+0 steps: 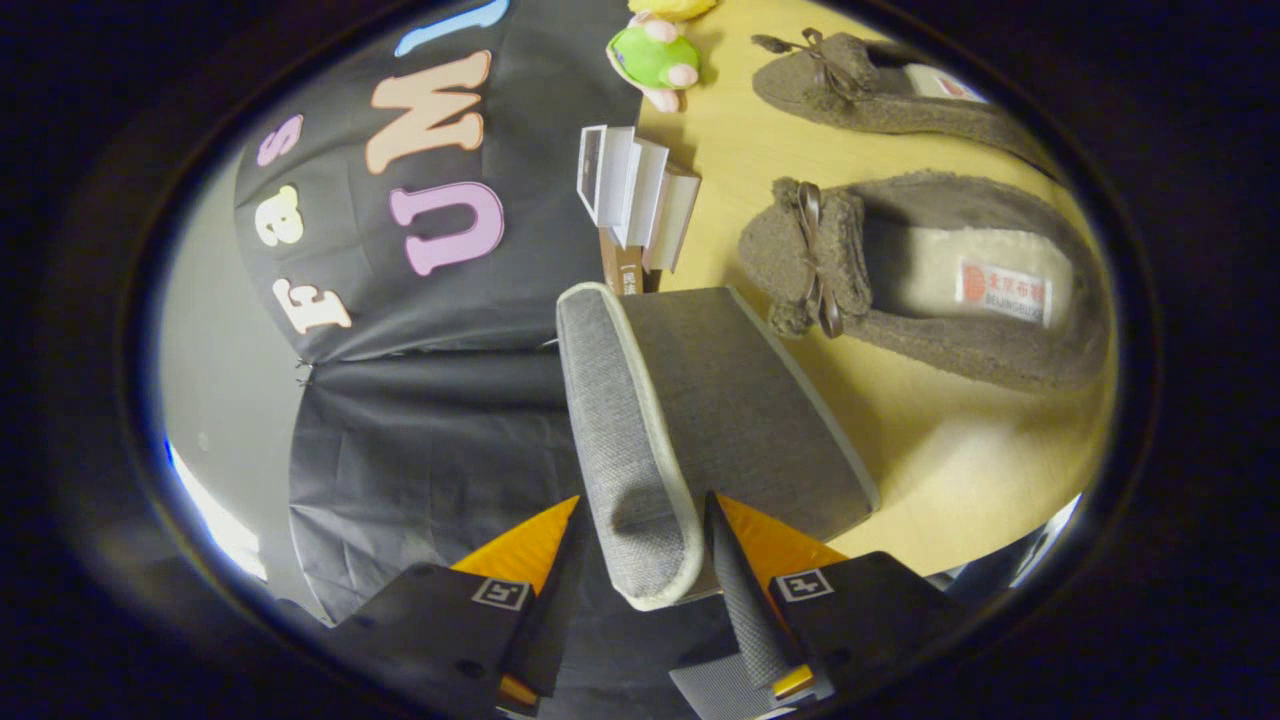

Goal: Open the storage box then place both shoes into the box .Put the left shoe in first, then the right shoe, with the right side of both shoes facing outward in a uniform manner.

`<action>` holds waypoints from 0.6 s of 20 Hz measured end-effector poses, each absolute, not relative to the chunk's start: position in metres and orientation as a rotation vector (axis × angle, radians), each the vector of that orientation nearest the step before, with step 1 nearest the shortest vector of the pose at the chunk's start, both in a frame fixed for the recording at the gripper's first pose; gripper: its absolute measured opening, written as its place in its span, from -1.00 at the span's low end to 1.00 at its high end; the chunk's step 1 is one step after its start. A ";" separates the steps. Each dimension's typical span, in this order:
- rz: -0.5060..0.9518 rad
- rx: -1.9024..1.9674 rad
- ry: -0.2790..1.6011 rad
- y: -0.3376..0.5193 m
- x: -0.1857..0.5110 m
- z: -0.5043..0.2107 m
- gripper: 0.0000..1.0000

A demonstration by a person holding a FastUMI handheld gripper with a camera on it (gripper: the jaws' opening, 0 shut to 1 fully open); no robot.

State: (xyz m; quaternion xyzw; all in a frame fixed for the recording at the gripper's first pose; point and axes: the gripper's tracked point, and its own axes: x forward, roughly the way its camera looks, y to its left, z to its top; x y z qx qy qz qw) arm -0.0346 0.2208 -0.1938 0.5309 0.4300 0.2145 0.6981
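Observation:
The view is rolled on its side. My gripper (643, 500) is shut on the rim of the grey fabric storage box lid (740, 400), and its pale-trimmed edge runs between my fingers. Beyond the lid, two brown fuzzy shoes with bows lie on the wooden table (960, 470). The nearer shoe (930, 275) shows its cream insole with a label. The farther shoe (880, 95) lies beside it, its heel end hidden. A strip of grey fabric (715, 690) shows below my fingers; I cannot tell if it is the box body.
A small stack of books (635, 195) stands at the table's edge by the black cloth wall (440, 440). A green and pink plush toy (655, 55) sits past the books, near the farther shoe's toe.

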 end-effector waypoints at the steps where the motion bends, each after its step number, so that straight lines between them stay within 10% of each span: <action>1: 0.467 1.176 0.942 0.233 -0.025 -0.202 0.04; 6: 0.506 1.205 0.935 0.221 -0.033 -0.181 -0.68; 12: 0.559 1.126 0.875 0.229 -0.041 -0.152 -0.87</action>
